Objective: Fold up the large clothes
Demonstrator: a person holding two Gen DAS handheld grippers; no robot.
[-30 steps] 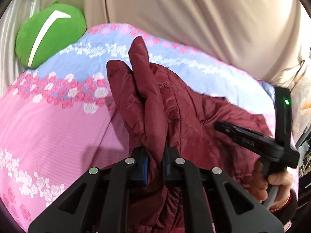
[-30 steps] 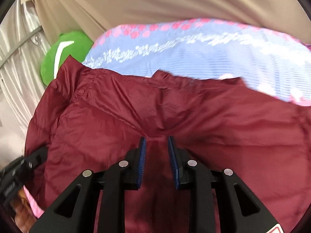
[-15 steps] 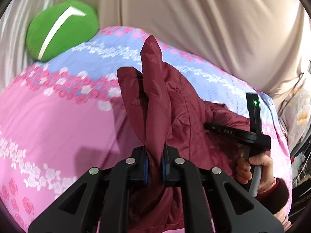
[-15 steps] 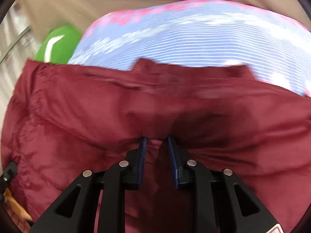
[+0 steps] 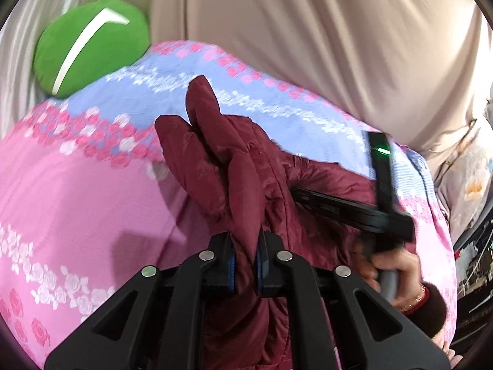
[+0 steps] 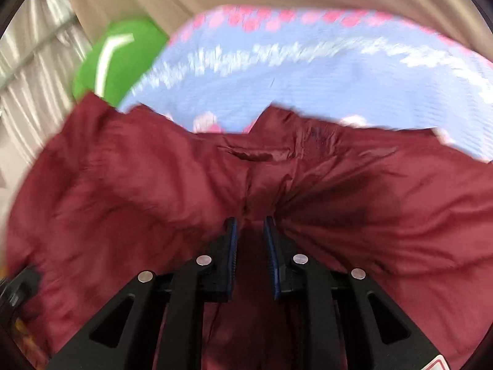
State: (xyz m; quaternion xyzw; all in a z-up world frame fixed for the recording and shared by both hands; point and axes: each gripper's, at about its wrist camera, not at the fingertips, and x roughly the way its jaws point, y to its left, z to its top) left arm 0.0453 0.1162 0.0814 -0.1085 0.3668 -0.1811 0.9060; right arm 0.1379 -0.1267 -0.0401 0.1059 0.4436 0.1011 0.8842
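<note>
A dark red padded jacket (image 5: 234, 166) lies bunched on a bed with a pink and blue flowered sheet (image 5: 77, 191). My left gripper (image 5: 245, 265) is shut on a raised fold of the jacket, which stands up between its jaws. My right gripper (image 6: 250, 240) is shut on another fold of the jacket (image 6: 154, 200), which spreads wide across the right wrist view. The right gripper also shows in the left wrist view (image 5: 348, 206), held in a hand at the jacket's right side.
A green round cushion (image 5: 89, 43) with a white stripe sits at the bed's far left corner, also in the right wrist view (image 6: 114, 58). Beige curtain fabric (image 5: 308, 37) hangs behind the bed. Clutter shows past the bed's right edge.
Both grippers keep their hold on the jacket. The right gripper has drawn the cloth nearer, so more sheet shows beyond the jacket's edge. The left view has shifted slightly.
</note>
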